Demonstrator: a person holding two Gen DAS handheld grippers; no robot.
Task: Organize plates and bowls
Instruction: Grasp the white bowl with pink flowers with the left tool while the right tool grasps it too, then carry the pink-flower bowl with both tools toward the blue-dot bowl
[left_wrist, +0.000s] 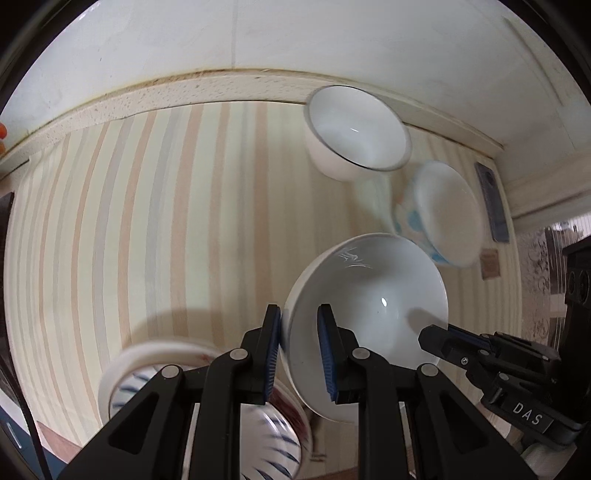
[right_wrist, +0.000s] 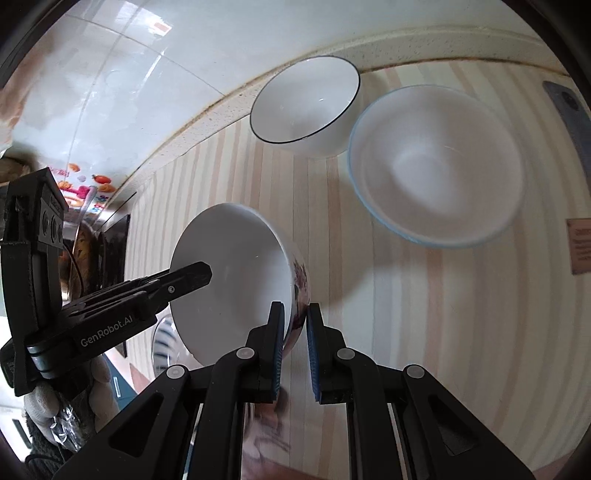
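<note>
Both grippers hold one white bowl (left_wrist: 373, 306) above the striped mat. My left gripper (left_wrist: 300, 325) is shut on its left rim, one pad inside and one outside. My right gripper (right_wrist: 295, 325) is shut on the opposite rim of the same bowl (right_wrist: 232, 273), which has a floral print outside. The right gripper also shows in the left wrist view (left_wrist: 432, 338). A white bowl with a dark rim (left_wrist: 356, 133) (right_wrist: 306, 99) stands at the back. A white bowl with blue marks (left_wrist: 443, 210) (right_wrist: 436, 166) stands beside it.
A bowl with blue stripes (left_wrist: 207, 406) lies under the held bowl, near the mat's front edge. The striped mat (left_wrist: 147, 221) covers the counter up to a raised speckled ledge (left_wrist: 184, 92) and tiled wall. A dark flat device (left_wrist: 491, 203) and a small brown card (left_wrist: 489, 264) lie at the right.
</note>
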